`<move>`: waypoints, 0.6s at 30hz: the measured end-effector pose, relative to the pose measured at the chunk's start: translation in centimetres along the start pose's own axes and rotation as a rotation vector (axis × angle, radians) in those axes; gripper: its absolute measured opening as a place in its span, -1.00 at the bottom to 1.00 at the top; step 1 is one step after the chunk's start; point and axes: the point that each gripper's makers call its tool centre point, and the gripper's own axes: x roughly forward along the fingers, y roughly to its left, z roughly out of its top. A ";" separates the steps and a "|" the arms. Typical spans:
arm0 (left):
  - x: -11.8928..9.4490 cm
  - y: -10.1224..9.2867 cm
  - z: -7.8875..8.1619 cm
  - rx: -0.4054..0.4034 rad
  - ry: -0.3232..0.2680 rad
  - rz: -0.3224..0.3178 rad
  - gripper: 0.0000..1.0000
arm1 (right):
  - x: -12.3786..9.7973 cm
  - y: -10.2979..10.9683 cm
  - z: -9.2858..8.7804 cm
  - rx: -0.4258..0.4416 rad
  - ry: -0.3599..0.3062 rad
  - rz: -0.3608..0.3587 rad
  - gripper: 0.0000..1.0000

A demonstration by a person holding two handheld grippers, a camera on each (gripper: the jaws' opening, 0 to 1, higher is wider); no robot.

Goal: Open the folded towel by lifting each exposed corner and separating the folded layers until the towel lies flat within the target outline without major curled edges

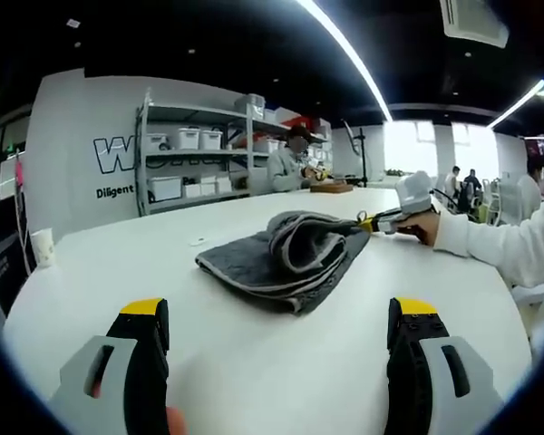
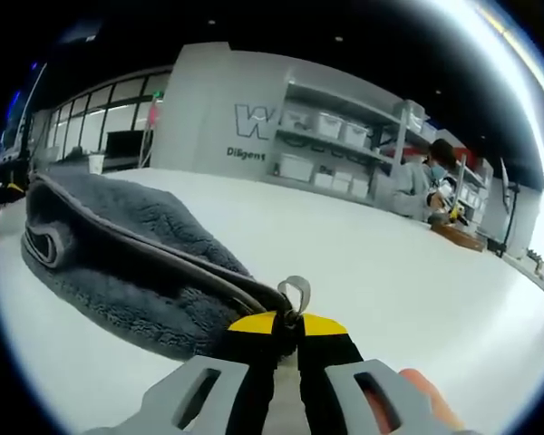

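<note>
Right tool (image 2: pixel 287 323) pinches grey towel (image 2: pixel 118 263) corner.

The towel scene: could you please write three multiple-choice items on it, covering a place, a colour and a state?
1. Where does the towel lie?
A. on the white table
B. on a shelf
C. on the floor

2. What colour is the towel?
A. red
B. dark grey
C. yellow

3. How do the right tongs stand?
A. wide open, away from the towel
B. shut on the towel's corner
C. shut on a cup

Answers: 1 A, the left gripper view shows it bunched on the tabletop; 2 B, grey pile in both views; 3 B, the yellow tips meet at the hem by its loop.
</note>
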 end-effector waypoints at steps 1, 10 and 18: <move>0.0 0.0 0.0 -0.003 -0.003 0.000 0.99 | -0.1 0.1 0.0 -0.001 0.000 0.000 -0.97; 0.1 -0.1 -0.1 -0.004 0.004 -0.002 0.99 | -0.1 0.0 0.0 -0.007 0.006 -0.005 -0.95; 0.1 -0.3 0.1 0.005 0.000 -0.003 0.99 | -1.0 0.0 -0.1 0.018 0.009 0.003 -0.92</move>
